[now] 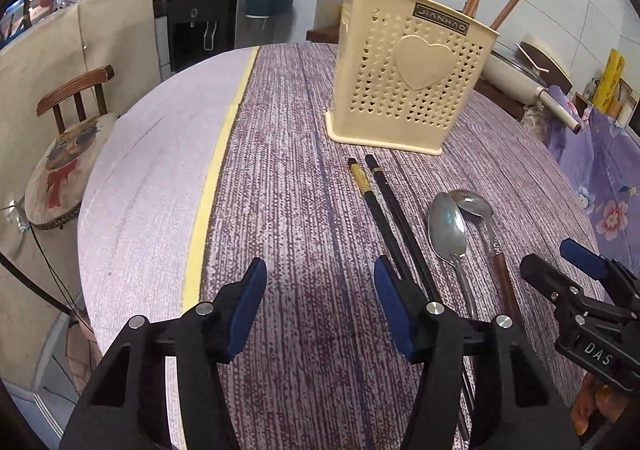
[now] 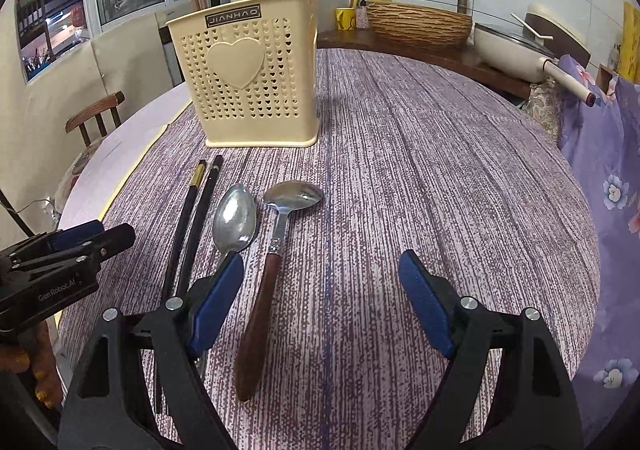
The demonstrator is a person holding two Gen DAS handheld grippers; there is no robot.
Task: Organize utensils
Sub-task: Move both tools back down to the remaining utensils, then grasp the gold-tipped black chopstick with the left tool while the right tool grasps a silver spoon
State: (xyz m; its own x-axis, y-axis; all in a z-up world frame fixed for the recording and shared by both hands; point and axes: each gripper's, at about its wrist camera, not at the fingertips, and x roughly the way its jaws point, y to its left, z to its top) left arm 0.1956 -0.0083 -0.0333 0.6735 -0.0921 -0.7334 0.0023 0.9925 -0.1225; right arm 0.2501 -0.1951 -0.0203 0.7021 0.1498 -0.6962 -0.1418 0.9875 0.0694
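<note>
The steel spoon's [image 2: 234, 218] handle ran under the right gripper's finger [image 2: 218, 302]; the holder's [image 2: 248, 78] inside stayed unseen.

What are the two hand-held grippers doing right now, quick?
Left hand-held gripper: open, holding nothing, above the table.
Right hand-held gripper: open, holding nothing, with the wooden-handled spoon lying between its fingers.

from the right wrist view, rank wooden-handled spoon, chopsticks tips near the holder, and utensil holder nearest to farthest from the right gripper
1. Wooden-handled spoon, lying just left of centre between the open right gripper's fingers.
2. Chopsticks, farther left; their far ends reach toward the holder.
3. Utensil holder, standing upright at the far left of the table.
</note>
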